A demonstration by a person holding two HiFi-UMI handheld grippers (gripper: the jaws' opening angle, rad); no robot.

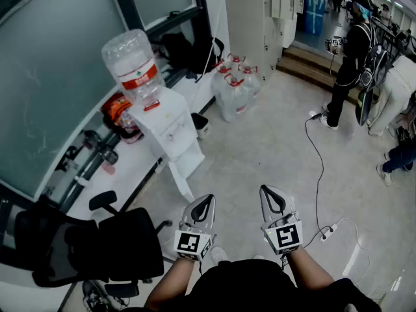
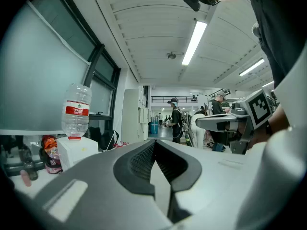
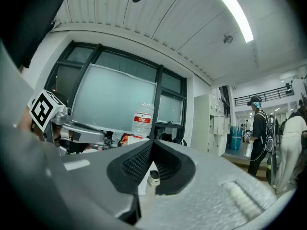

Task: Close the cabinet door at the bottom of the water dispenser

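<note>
1. A pale grey tiled floor (image 1: 273, 148) fills the middle of the head view. A frosted glass wall with dark frames (image 1: 58, 77) runs along the nine-to-eleven o'clock side.
2. The white box-shaped water dispenser (image 1: 166, 132) stands against that wall, at about ten o'clock from the grippers. A clear plastic bottle with a red label (image 1: 133, 64) sits upturned on its top.
3. The dispenser's white bottom cabinet door (image 1: 181, 181) stands swung out from its foot, reaching over the floor toward six o'clock.
4. A cluster of clear spare water jugs with red caps (image 1: 234, 93) stands at twelve o'clock. A black mesh office chair (image 1: 97, 246) is at eight o'clock.
5. A white power strip (image 1: 328, 233) lies on a black cable at four o'clock. A person in black clothes (image 1: 348, 64) stands at two o'clock.
6. The left gripper (image 1: 207, 200) and right gripper (image 1: 266, 190) are held side by side at six o'clock, well apart from the dispenser. Each has its jaws pressed together with nothing between them.
</note>
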